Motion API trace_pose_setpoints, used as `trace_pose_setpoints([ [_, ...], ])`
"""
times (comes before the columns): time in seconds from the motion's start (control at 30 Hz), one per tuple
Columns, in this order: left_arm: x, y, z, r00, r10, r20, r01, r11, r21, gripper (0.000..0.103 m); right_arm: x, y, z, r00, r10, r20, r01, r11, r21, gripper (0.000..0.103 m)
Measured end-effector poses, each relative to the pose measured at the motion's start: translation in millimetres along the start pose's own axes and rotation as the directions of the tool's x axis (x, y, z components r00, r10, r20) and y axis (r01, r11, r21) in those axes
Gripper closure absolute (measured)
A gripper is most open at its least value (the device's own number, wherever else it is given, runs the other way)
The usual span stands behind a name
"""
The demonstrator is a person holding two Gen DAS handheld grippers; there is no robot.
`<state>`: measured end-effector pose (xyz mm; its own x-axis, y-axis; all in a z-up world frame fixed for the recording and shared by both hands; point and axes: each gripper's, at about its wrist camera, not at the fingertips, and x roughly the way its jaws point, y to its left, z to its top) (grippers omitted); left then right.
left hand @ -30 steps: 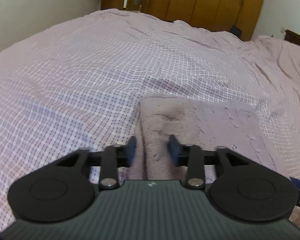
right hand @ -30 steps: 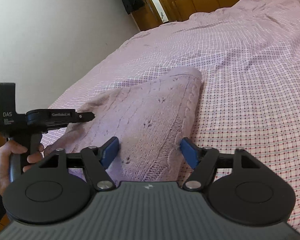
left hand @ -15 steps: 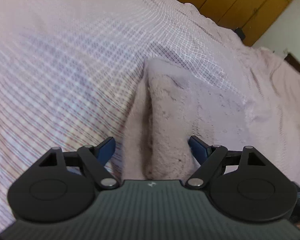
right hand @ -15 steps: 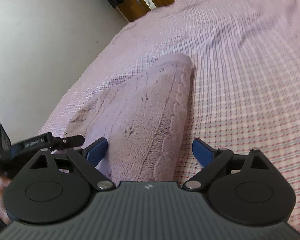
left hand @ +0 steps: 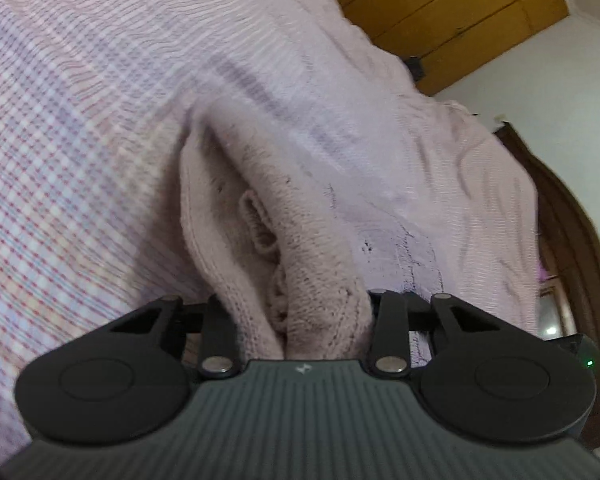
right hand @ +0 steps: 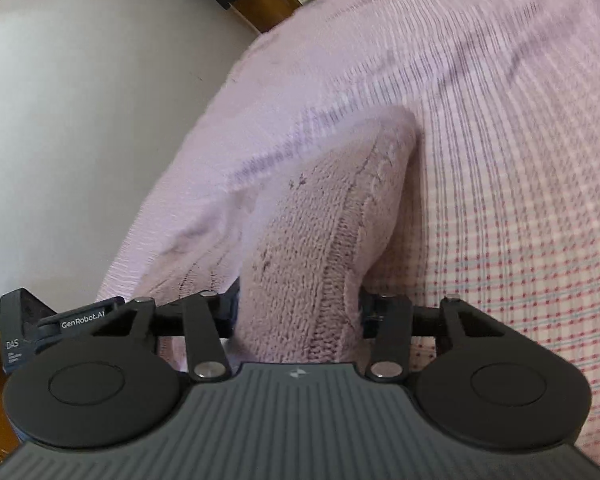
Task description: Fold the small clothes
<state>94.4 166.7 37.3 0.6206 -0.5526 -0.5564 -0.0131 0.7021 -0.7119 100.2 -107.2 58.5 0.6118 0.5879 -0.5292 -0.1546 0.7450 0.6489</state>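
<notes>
A pink knitted sweater lies folded on the checked bed sheet. My left gripper is shut on the thick near-left edge of the sweater, which bunches between the jaws. My right gripper is shut on the sweater's near-right edge. The fingertips of both grippers are hidden by the knit. The left gripper's body shows at the left edge of the right wrist view.
The pink checked sheet covers the bed all around the sweater. Wooden wardrobes stand beyond the bed's far end. A white wall runs along the bed's left side. A dark wooden headboard is at the right.
Both grippers were open and astride the sweater's near edge; they have moved forward and down and closed on it. Both views have tilted and come closer to the cloth.
</notes>
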Motion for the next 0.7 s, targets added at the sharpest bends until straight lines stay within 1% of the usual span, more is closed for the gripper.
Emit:
trace_pose_setpoints([
  [0.03,-3,-7,-2,1.0,-0.015,-0.004,0.015,1.0,-0.01,0.066,-9,2,2,1.0,0.004,0.009,-0.004,1.0,-0.002,0.051],
  [0.13,-11,-29,-10,1.0,-0.022,-0.022,0.022,1.0,-0.006,0.066,-42,8,7,0.999,0.015,0.03,-0.015,1.0,-0.006,0.051],
  [0.27,-24,-68,-32,0.999,-0.022,-0.049,0.024,0.998,0.056,0.066,-86,16,4,0.999,-0.009,0.044,0.01,1.0,-0.018,0.051],
  [0.37,-40,-84,-53,0.997,-0.039,-0.074,0.045,0.996,0.079,0.066,-122,17,-5,0.998,-0.023,0.065,0.025,0.999,-0.021,0.051],
  [0.5,-47,-101,-90,0.993,-0.055,-0.102,0.068,0.988,0.135,0.066,-166,8,-27,0.995,-0.045,0.092,0.046,0.999,-0.01,0.051],
  [0.6,-38,-109,-119,0.991,-0.028,-0.133,0.055,0.977,0.204,0.066,-191,-3,-49,0.992,-0.089,0.093,0.091,0.995,-0.028,0.051],
  [0.7,-26,-105,-145,0.987,0.028,-0.159,0.016,0.964,0.267,0.065,-196,-22,-72,0.989,-0.134,0.066,0.136,0.99,-0.022,0.05],
])
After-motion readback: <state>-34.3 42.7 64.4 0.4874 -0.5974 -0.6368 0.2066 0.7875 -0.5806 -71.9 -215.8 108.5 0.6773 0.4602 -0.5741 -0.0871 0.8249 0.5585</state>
